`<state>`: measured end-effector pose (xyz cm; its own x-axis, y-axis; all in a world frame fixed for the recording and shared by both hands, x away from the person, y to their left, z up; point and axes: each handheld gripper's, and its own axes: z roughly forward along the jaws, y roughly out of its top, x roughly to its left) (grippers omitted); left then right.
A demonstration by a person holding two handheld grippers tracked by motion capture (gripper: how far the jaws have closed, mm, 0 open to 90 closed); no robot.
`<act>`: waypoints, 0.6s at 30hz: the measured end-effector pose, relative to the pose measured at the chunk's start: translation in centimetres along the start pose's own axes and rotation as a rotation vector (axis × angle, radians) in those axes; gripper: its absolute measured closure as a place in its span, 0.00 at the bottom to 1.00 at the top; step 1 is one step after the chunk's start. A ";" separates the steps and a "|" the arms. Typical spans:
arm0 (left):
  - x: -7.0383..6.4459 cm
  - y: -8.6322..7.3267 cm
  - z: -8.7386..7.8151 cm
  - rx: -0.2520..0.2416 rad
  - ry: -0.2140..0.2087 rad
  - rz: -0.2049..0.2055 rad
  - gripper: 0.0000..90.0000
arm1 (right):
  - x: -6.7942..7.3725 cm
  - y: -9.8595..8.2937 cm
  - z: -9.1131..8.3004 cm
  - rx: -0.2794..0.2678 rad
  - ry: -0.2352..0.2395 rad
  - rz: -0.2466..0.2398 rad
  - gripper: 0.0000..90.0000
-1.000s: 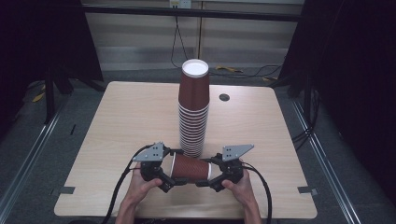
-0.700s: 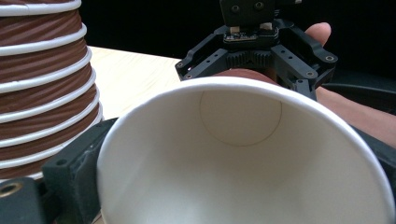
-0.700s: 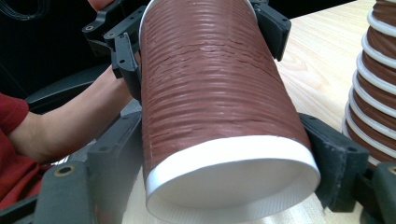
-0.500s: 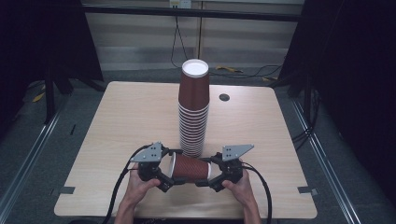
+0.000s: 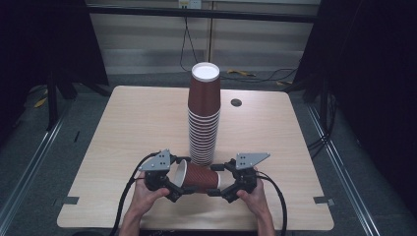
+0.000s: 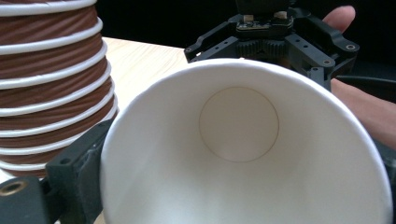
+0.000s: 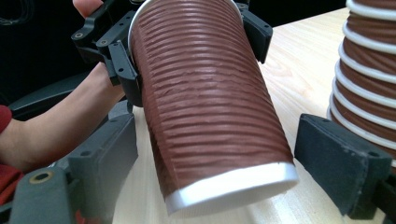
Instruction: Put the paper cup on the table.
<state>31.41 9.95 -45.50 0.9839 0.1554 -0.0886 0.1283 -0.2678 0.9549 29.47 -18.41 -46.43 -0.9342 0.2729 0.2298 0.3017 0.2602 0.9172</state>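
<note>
So: paper cup [image 5: 198,176] light, crushable | left tongs [image 5: 173,187] clamped at rim | right tongs [image 7: 224,182] apart around base | grip gently near rim

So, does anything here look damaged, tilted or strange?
Nothing looks damaged. The single cup lies on its side between the left gripper and right gripper, unbent. The cup stack stands upright.

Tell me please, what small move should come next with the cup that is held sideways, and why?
Probably close the right gripper on the base end of the cup. Its jaws stand open on either side of that end, with gaps showing, while the left gripper alone grips the rim end.
</note>
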 end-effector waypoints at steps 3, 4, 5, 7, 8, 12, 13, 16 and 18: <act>0.0 0.2 -0.2 0.011 0.012 0.000 0.06 | 0.0 0.0 -0.2 -0.010 -0.031 0.006 0.15; 0.1 0.3 -0.3 0.013 0.016 0.000 0.06 | -0.1 0.0 -0.2 -0.011 -0.039 0.010 0.15; 0.2 0.3 -0.4 0.012 0.016 0.001 0.06 | -0.1 0.0 -0.3 -0.015 -0.056 0.015 0.15; 0.3 0.2 -0.5 0.006 0.013 -0.006 0.06 | -0.2 -0.1 -0.5 -0.027 -0.078 0.026 0.14; 0.4 0.1 -0.6 0.008 0.020 -0.010 0.06 | -0.2 -0.1 -0.6 -0.034 -0.090 0.030 0.14; 0.7 0.0 -1.0 0.009 0.029 -0.023 0.06 | 0.0 -0.2 -1.1 -0.057 -0.168 0.012 0.15; 0.7 0.1 -1.1 0.008 0.036 -0.024 0.06 | -0.1 -0.2 -1.2 -0.063 -0.169 0.009 0.15; 0.8 0.4 -1.5 0.012 0.043 -0.020 0.06 | 0.0 -0.2 -1.6 -0.083 -0.200 0.013 0.14; 0.9 0.5 -1.9 0.024 0.054 -0.019 0.06 | 0.2 -0.3 -1.9 -0.100 -0.248 -0.002 0.15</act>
<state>32.17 11.74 -44.56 0.9732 0.2117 -0.0901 0.1500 -0.2870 0.9461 28.79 -20.16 -46.09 -0.8559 0.4941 0.1524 0.2677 0.1713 0.9482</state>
